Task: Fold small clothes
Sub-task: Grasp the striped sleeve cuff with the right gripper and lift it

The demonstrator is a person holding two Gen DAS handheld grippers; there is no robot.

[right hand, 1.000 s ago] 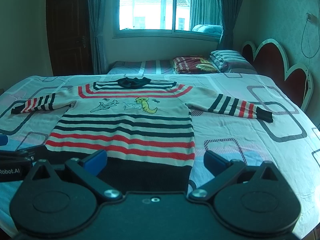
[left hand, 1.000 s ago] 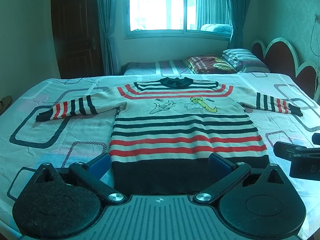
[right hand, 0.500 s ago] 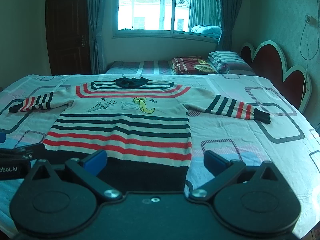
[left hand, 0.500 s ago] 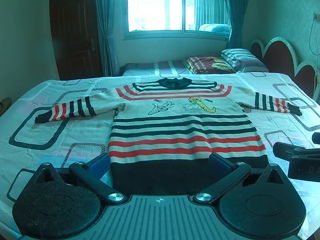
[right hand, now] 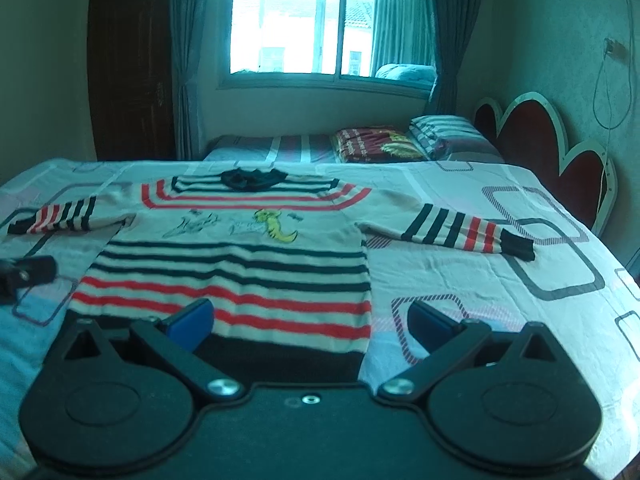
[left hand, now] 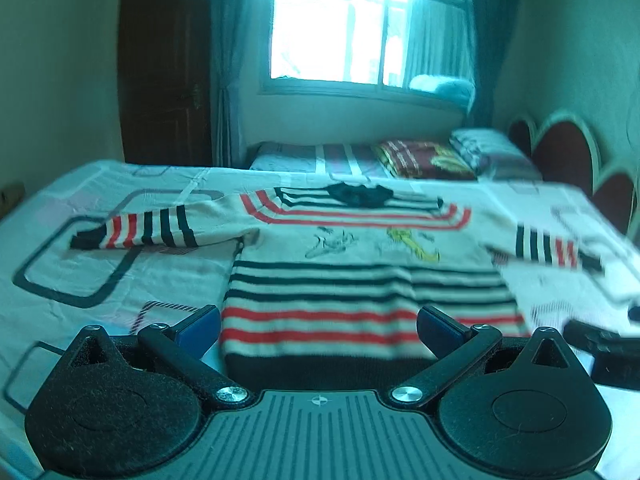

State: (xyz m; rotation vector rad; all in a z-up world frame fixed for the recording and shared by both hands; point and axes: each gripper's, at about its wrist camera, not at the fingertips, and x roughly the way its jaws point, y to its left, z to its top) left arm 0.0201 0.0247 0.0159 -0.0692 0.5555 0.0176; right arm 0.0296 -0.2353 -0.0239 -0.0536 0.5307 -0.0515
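No fold was yet made: the sweater [left hand: 360, 280] lay flat ahead of both wide-open hand-held grippers, left [left hand: 318, 326] and right [right hand: 310, 318], every fold remaining.

Backlit window [left hand: 340, 28] glares; left view blurred, perhaps motion.

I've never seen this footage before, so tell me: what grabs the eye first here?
A striped sweater lies spread flat on the patterned bedsheet, sleeves out, dark collar toward the window. Both open grippers, left and right, sit at its dark hem.
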